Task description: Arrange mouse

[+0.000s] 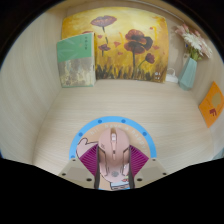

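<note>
A pale pink computer mouse (113, 157) sits between my gripper's (113, 170) two fingers, its nose pointing away from me. The magenta pads (93, 161) press against both of its sides. The mouse is over a round tan mouse mat with a blue rim (78, 142) on the light wooden table. I cannot tell whether the mouse rests on the mat or is lifted off it.
A flower painting (115, 45) leans against the back wall. A teal book (76, 60) stands at its left. A vase with flowers (190, 62) stands at the right, with an orange card (211, 103) nearer to me. Bare table lies between the mat and the painting.
</note>
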The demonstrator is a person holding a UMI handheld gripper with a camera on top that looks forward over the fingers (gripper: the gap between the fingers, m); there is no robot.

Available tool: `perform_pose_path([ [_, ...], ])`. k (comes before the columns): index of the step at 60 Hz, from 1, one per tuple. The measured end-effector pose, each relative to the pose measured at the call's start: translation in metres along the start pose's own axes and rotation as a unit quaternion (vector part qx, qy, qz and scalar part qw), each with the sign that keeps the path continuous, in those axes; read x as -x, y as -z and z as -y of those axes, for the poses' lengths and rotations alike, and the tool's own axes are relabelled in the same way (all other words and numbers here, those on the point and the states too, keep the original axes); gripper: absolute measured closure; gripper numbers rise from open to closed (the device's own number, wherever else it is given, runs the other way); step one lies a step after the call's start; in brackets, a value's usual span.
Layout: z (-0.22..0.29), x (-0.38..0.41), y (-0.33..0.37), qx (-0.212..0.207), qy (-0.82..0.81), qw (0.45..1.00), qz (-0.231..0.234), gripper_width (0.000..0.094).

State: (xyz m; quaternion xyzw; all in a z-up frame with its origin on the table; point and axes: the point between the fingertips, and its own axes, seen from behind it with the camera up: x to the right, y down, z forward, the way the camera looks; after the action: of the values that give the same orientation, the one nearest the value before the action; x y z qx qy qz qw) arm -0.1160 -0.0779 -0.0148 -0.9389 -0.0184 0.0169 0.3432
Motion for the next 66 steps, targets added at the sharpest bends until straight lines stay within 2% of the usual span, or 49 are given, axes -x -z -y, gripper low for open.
perform_pose_path([
  [13, 0.0, 0.001, -0.001, -0.001, 0.0, 1.0, 0.002, 0.0387],
  [17, -0.001, -0.002, 0.003, 0.011, -0.002, 1.0, 0.001, 0.0252],
  [21, 0.007, -0.008, 0.015, 0.008, -0.004, 1.0, -0.01, 0.0198],
  [44, 0.096, -0.035, 0.157, -0.078, -0.016, 0.997, -0.011, 0.0196],
  [56, 0.102, -0.05, 0.209, -0.117, -0.01, 0.993, -0.001, 0.0202],
  [66, 0.086, -0.062, 0.233, -0.117, -0.013, 0.993, 0.001, 0.0208],
])
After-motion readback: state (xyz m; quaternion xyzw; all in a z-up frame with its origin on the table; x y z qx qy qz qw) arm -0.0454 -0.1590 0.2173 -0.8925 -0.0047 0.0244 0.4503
